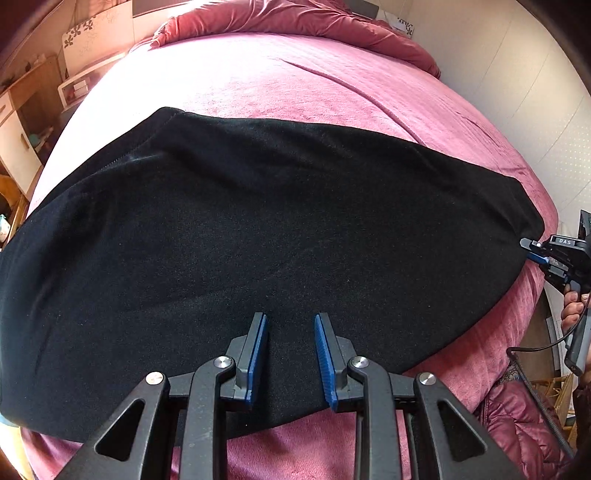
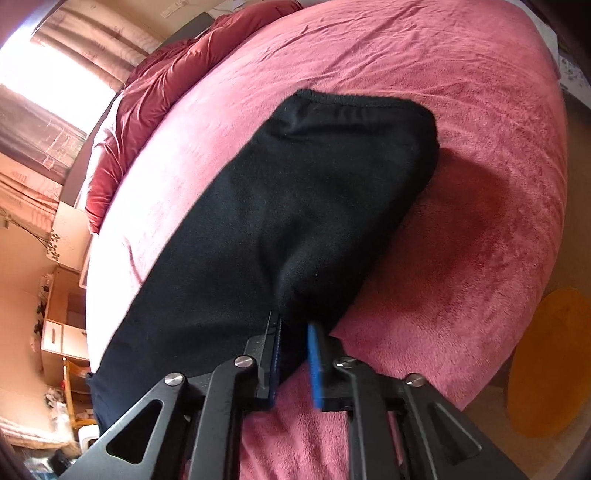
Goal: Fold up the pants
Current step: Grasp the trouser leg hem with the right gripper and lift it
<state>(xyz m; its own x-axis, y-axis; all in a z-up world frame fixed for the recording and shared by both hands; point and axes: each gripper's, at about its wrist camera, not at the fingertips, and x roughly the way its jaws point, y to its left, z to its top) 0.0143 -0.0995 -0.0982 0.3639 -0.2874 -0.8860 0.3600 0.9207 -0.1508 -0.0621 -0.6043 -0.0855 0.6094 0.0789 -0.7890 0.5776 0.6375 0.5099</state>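
Observation:
The black pants (image 1: pixel 258 240) lie spread across the pink bed (image 1: pixel 295 81). My left gripper (image 1: pixel 290 321) hovers open over their near edge, jaws apart with only cloth below them. My right gripper (image 1: pixel 532 251) shows at the far right of the left wrist view, pinching the pants' right end. In the right wrist view the right gripper (image 2: pixel 293 328) is shut on a bunched fold of the pants (image 2: pixel 295 206), which rise off the bed (image 2: pixel 480 221) and cast a shadow on it. The far end with its seam (image 2: pixel 354 99) rests on the cover.
A crumpled red duvet (image 1: pixel 295 22) lies at the head of the bed. Wooden shelves and a cabinet (image 1: pixel 26 122) stand at the left. An orange round rug (image 2: pixel 550 362) lies on the floor at the right. A maroon padded jacket (image 1: pixel 517 417) sits by the bed's corner.

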